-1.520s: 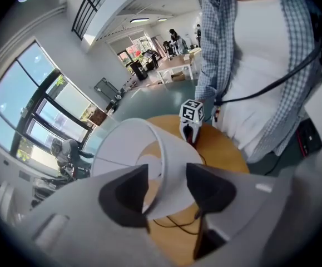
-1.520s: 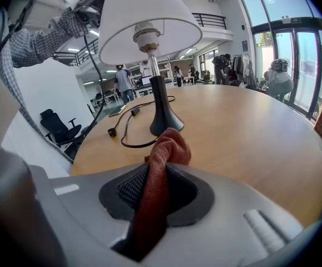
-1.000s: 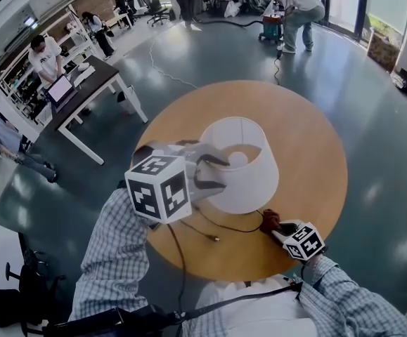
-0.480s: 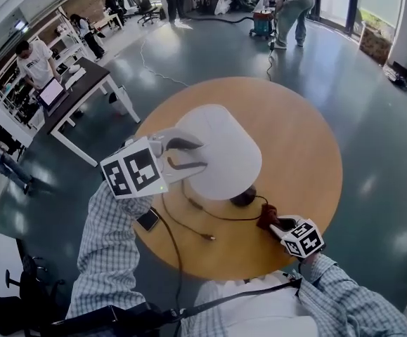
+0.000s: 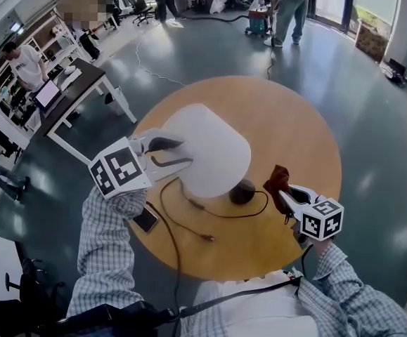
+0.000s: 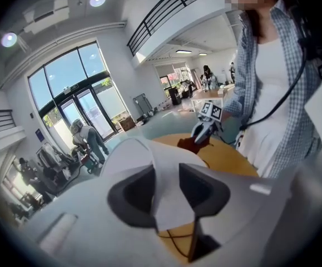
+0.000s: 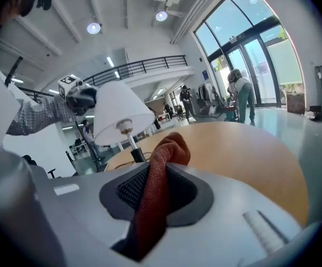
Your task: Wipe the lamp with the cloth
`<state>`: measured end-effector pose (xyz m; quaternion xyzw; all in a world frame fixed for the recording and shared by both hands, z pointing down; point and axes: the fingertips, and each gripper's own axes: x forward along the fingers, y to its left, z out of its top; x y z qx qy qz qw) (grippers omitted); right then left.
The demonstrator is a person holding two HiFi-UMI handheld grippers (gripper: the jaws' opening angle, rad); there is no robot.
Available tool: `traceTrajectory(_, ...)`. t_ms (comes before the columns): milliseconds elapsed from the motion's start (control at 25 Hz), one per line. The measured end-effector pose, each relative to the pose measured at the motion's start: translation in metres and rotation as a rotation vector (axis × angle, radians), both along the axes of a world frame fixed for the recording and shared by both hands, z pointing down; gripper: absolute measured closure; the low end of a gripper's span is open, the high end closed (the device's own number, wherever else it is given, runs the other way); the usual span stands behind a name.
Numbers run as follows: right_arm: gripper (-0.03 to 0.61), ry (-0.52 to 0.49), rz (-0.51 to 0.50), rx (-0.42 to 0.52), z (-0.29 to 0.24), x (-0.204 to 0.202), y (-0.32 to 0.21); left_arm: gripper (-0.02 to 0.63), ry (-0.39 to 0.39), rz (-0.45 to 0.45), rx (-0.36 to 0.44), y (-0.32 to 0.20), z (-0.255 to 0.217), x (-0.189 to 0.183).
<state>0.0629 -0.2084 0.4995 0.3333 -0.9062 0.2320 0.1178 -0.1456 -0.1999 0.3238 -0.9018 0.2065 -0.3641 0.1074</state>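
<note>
Risen off the desk (image 5: 294, 132), the right hand-held gripper (image 5: 285, 194) clamps the cloth (image 5: 277, 178), with the lamp (image 5: 214, 153) to its upper left, shade pinched in the left hand-held gripper (image 5: 185, 153), whose jaws just closed.

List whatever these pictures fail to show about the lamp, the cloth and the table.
- Lamp stem: hidden in the head view by the white fabric lampshade.
- Rust-red cloth: lower end buried inside the right gripper, in that gripper's view.
- Dark flat object on the round wooden table: head view, too small to identify.
</note>
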Motion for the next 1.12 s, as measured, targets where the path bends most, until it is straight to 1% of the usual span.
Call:
traceTrajectory(80,0.503,-0.049,-0.028,0.033,-0.020,-0.021,-0.008,0.485,0.019,-0.016,-0.023,0.002,0.001,-0.003)
traceTrajectory(160,0.505,-0.058,-0.076,0.048,-0.029,-0.049,-0.013,0.486,0.034,-0.030,-0.044,0.005,0.004,-0.010)
traceTrajectory(320,0.504,0.012,-0.187,0.079,-0.023,-0.107,-0.013,0.488,0.070,-0.062,-0.052,0.006,0.007,-0.022)
traceTrajectory(520,0.504,-0.001,-0.230,0.151,-0.029,-0.158,-0.022,0.488,0.099,-0.086,-0.049,0.004,0.010,-0.028)
traceTrajectory(640,0.503,0.036,-0.289,0.213,-0.029,-0.183,-0.016,0.488,0.107,-0.097,-0.050,0.003,0.011,-0.030)
traceTrajectory(720,0.503,0.081,-0.313,0.224,-0.021,-0.190,-0.012,0.488,0.111,-0.106,-0.051,0.001,0.010,-0.030)
traceTrajectory(800,0.504,0.142,-0.325,0.210,-0.006,-0.188,-0.010,0.486,0.114,-0.113,-0.051,-0.002,0.008,-0.028)
traceTrajectory(1000,0.505,0.311,-0.362,0.157,0.040,-0.174,-0.003,0.486,0.112,-0.110,-0.055,-0.007,0.007,-0.024)
traceTrajectory(1120,0.505,0.409,-0.377,0.100,0.071,-0.163,0.002,0.485,0.107,-0.108,-0.054,-0.010,0.009,-0.024)
